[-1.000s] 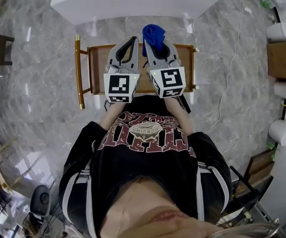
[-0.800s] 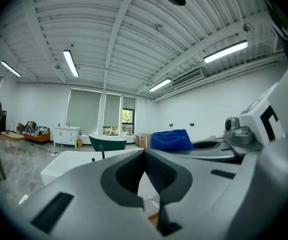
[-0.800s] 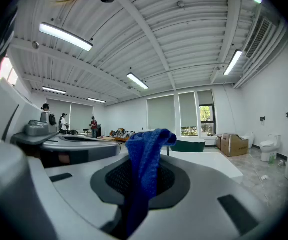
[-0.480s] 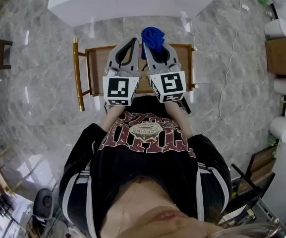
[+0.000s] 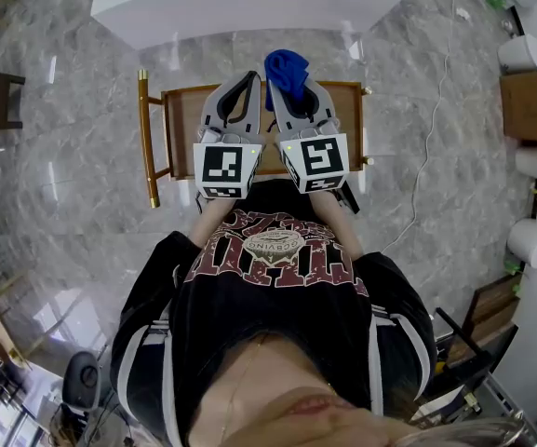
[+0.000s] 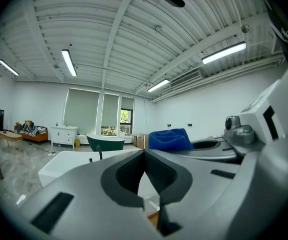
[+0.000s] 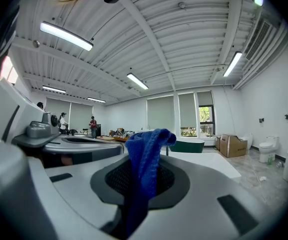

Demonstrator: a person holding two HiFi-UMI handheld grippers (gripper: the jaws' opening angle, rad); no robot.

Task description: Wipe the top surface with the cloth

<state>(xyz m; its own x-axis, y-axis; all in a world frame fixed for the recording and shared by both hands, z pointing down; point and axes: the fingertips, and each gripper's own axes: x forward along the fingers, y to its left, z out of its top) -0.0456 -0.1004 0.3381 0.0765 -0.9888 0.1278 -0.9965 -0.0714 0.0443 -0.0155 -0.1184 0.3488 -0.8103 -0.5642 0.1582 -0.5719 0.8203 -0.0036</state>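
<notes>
I have both grippers side by side over the small brown wooden table with a gold metal frame [image 5: 182, 119], which stands on the grey marble-patterned floor [image 5: 82, 156] just in front of me. The left gripper [image 5: 251, 78] has its jaws pressed together; in its own view the two dark pads meet at the tips [image 6: 144, 156] with nothing between them. The right gripper [image 5: 282, 89] is clamped on the crumpled blue cloth [image 5: 287, 66]. In the right gripper view the fabric [image 7: 146, 154] runs down through the middle of the jaws [image 7: 143, 184] and bunches in a fold above the tips, standing up against the room behind. From my head camera the cloth sits at the far edge of the table, past the right gripper's tips. I see no part of it lying on the wooden top, though I cannot tell how high above the top it hangs. The left gripper view catches the same cloth [image 6: 169, 139] just to its right, on top of the neighbouring gripper. The black-and-white marker cubes [image 5: 223, 166] sit at the near ends of the grippers, close to my chest. Beyond the table stands a large white tub-like fixture with dark round holes [image 5: 203, 7], and a brown cardboard box [image 5: 531, 112] sits well off to the right.
</notes>
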